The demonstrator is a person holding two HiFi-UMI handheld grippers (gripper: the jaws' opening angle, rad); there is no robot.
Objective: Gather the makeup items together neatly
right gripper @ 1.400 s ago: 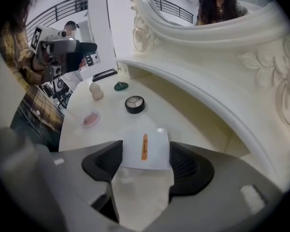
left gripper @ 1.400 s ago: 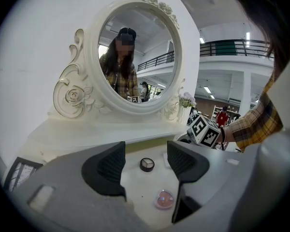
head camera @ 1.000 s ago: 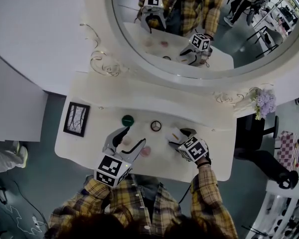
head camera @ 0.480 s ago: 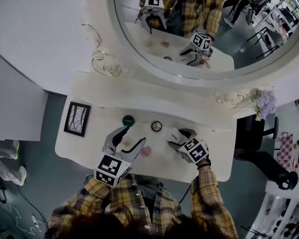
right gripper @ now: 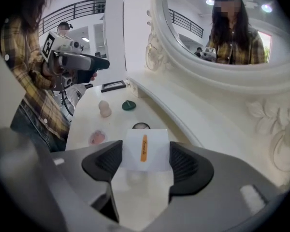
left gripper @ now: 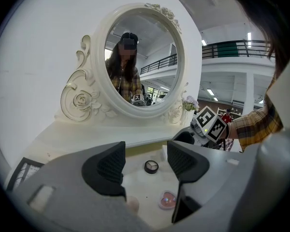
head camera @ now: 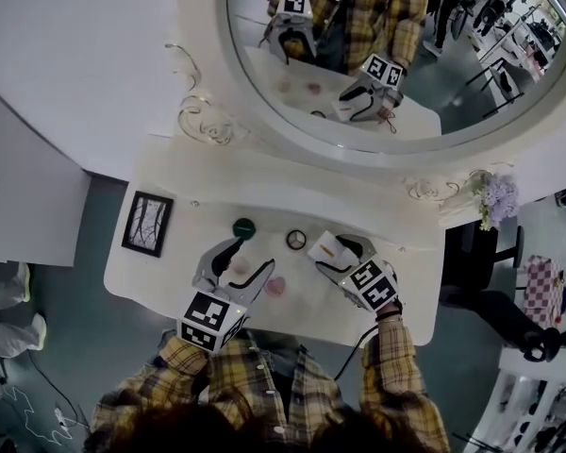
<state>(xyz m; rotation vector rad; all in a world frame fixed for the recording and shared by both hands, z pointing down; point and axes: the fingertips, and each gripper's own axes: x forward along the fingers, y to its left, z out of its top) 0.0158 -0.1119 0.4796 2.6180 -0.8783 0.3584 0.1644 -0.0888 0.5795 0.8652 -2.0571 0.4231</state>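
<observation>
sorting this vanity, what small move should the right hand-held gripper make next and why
Probably carry the white box, which the right hand-held gripper has just been closing its jaws on, left and set it beside the black compact; the pink blush and green compact lie close there.
</observation>
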